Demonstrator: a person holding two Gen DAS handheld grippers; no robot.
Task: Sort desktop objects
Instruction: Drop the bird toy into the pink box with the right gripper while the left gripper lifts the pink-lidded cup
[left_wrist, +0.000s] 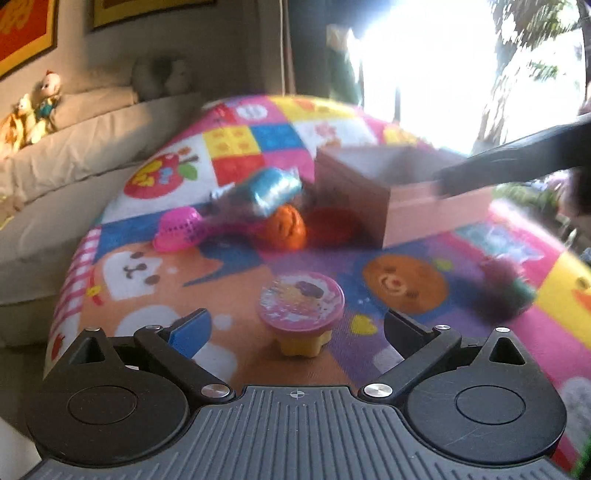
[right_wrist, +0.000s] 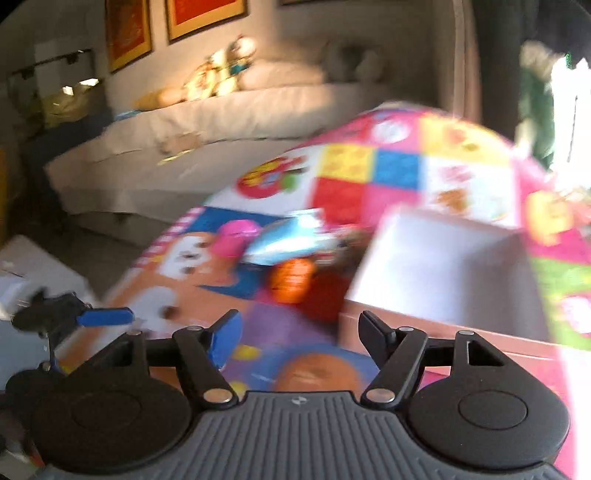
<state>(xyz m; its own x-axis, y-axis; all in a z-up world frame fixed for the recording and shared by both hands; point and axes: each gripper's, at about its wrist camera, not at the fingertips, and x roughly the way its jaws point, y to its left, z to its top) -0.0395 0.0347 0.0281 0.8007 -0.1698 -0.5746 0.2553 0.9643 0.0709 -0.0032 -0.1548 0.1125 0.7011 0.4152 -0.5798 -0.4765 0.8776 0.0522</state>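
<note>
My left gripper is open wide, low over a colourful cartoon mat. A small jelly cup with a pink lid and a yellow body stands between its fingers, which do not touch it. Behind it lie a pink basket, a blue foil packet, an orange ball and a red object. To their right stands a pink open box. My right gripper is open and empty at the near corner of the box. The right wrist view is blurred.
A purple fuzzy toy lies at the mat's right. A dark blurred shape reaches over the box from the right. A pale sofa with soft toys stands left of the mat. A bright window is behind.
</note>
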